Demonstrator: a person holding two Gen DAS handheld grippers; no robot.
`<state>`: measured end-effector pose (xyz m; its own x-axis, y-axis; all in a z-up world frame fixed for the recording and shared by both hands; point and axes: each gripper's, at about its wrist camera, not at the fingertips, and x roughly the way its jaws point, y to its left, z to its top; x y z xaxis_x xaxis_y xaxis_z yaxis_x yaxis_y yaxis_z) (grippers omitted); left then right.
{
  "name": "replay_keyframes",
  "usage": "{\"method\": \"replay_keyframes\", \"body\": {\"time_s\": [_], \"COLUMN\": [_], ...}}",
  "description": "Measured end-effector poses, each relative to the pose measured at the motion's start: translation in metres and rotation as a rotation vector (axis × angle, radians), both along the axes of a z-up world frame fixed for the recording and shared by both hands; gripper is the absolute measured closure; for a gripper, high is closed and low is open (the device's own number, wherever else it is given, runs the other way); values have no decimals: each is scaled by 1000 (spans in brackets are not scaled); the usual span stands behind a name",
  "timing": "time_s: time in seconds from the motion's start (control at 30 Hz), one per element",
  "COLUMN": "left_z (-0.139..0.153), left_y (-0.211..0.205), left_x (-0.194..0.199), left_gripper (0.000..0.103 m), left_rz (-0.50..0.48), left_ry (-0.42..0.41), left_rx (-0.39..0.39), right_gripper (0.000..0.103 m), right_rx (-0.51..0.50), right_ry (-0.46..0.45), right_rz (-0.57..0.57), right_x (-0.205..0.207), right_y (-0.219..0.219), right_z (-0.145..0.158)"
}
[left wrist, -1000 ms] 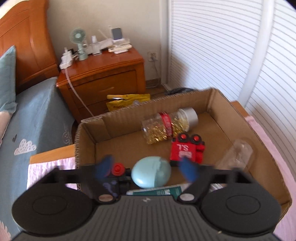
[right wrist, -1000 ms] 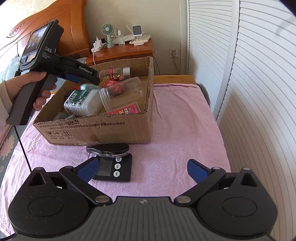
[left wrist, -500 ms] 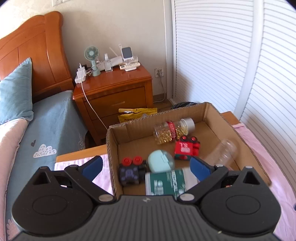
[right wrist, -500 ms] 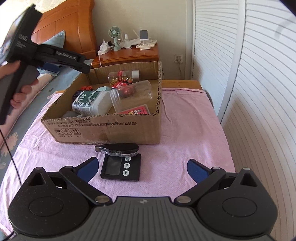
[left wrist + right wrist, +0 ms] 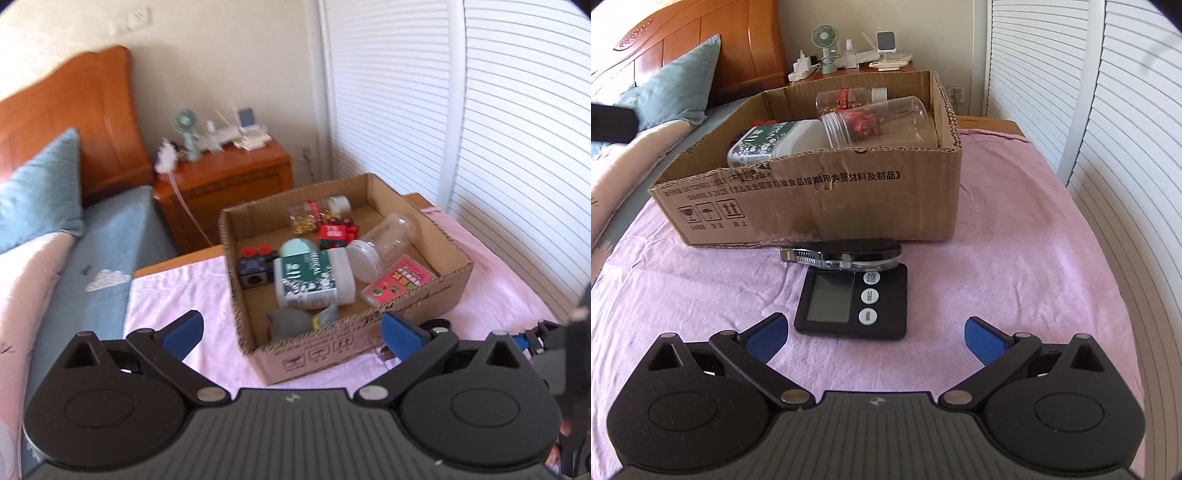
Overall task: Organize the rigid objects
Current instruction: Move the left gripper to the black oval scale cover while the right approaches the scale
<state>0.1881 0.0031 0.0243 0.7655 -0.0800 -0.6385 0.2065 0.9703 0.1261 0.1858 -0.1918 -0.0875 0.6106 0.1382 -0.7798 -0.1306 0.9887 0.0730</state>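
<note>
The right gripper (image 5: 873, 334), jaws wide and empty, faces the black scale (image 5: 851, 302) at frame centre, below the cardboard box (image 5: 849, 192). Best to straddle its side edges squarely. The left gripper (image 5: 291, 326) has just been opening, nothing between its jaws

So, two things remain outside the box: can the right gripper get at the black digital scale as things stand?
Probably yes: the right gripper is open, the black digital scale lies just ahead on the pink cloth, nothing between.
</note>
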Motion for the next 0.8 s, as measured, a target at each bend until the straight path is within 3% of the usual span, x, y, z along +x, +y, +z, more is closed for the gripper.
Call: {"method": "replay_keyframes", "body": {"time_s": [0.23,0.63,0.8], "left_z": [-18,-43,-53], "left_y": [3,-17,-37], "left_x": [-21,-22,-12], "left_gripper": [1,1,1], "left_rz": [51,89,88], "left_ry": [38,75,102], "left_rx": [-95,-149,-154], "right_gripper": [0,0,0], "right_rx": [-115,-119,-120], "right_ry": [-43,-54,-44], "right_rz": [-6,-68,-42], "right_x": [11,-6,-14], "right_y": [16,-26,-38], "right_z": [-8,-6,-6]}}
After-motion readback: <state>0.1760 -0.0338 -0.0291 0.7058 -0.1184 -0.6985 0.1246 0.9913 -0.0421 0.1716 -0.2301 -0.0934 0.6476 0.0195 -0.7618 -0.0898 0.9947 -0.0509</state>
